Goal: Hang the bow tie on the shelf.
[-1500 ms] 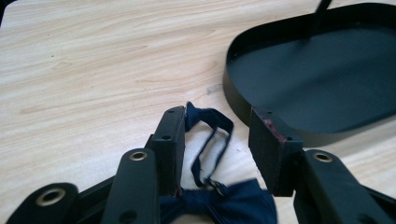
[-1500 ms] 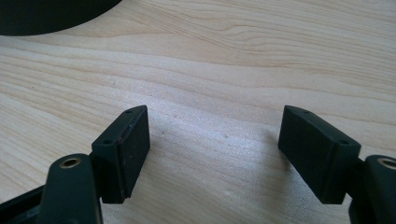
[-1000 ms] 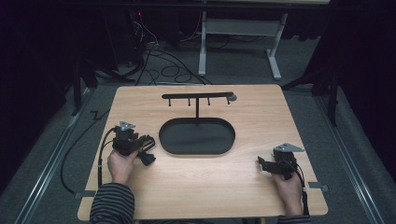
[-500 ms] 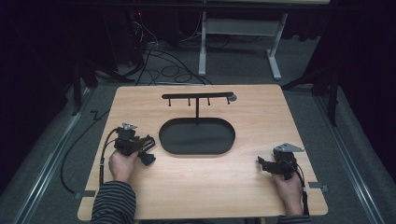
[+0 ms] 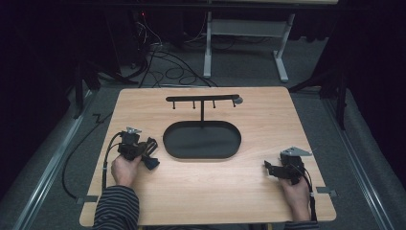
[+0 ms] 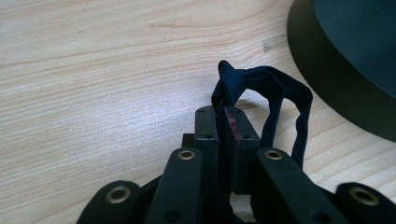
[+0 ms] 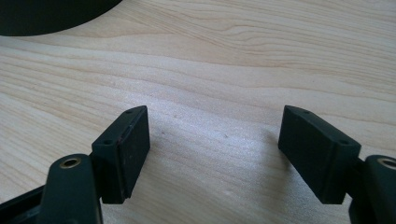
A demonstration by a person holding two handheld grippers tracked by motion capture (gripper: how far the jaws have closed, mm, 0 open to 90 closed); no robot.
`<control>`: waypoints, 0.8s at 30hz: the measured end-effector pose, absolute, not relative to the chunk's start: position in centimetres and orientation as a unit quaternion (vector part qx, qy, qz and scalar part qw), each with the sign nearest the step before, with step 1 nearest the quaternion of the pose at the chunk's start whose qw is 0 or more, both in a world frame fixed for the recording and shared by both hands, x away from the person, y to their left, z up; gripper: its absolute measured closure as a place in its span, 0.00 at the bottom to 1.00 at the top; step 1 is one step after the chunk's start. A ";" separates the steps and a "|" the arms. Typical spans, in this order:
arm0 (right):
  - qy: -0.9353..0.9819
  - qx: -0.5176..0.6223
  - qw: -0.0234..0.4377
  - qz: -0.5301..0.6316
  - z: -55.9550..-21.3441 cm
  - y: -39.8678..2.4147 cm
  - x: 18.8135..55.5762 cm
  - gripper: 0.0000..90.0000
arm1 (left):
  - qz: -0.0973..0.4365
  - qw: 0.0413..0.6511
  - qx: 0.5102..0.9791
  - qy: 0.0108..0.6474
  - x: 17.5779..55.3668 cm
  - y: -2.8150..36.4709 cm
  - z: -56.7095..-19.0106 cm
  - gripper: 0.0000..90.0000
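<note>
left claw (image 6: pixel 227 119): jaws have just been closing and now pinch a dark blue fabric loop (image 6: pixel 271 93), a soft band or hair tie by the look of it; most of it bulges free past my tips and to one side, over the wood. just beyond the loop lies the black oval tray (image 6: pixel 327 88), near but not touching. in the high view the left claw (image 5: pixel 148 155) sits low beside the tray's (image 5: pixel 201 151) near-left rim, and beyond the tray stands the hook rack (image 5: pixel 202 99), a t-shaped bar with small pegs, all bare. right claw (image 7: pixel 215 154): jaws wide, nothing between them, bare wooden table (image 7: pixel 224 60) under them; in the high view it (image 5: pixel 270 168) rests well apart from the tray, near my edge. progress, as i judge it: loop gripped, early stage; lifting and hanging it on a peg, or laying it in the tray, is all left. the left gripper view gives the pinch and the fabric's colour; the high view gives the rack and both hands.
</note>
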State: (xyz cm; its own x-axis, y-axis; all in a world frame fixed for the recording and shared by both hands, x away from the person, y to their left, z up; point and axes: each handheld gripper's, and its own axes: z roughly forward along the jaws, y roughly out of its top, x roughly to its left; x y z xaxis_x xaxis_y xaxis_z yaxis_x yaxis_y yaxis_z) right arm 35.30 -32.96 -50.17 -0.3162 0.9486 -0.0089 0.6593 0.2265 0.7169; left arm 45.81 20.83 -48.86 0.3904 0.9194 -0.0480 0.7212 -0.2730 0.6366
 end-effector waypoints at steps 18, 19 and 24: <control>0.748 0.537 0.231 0.313 -50.2 -33.0 35.3 0.29 | 0.177 0.321 0.776 0.514 44.8 21.0 -47.4 0.98; 0.748 0.537 0.231 0.313 -50.2 -33.0 35.3 0.29 | 0.178 0.322 0.775 0.513 44.8 21.0 -47.3 0.98; 0.749 0.537 0.231 0.313 -50.2 -33.0 35.3 0.29 | 0.181 0.331 0.773 0.510 44.4 21.1 -46.7 0.98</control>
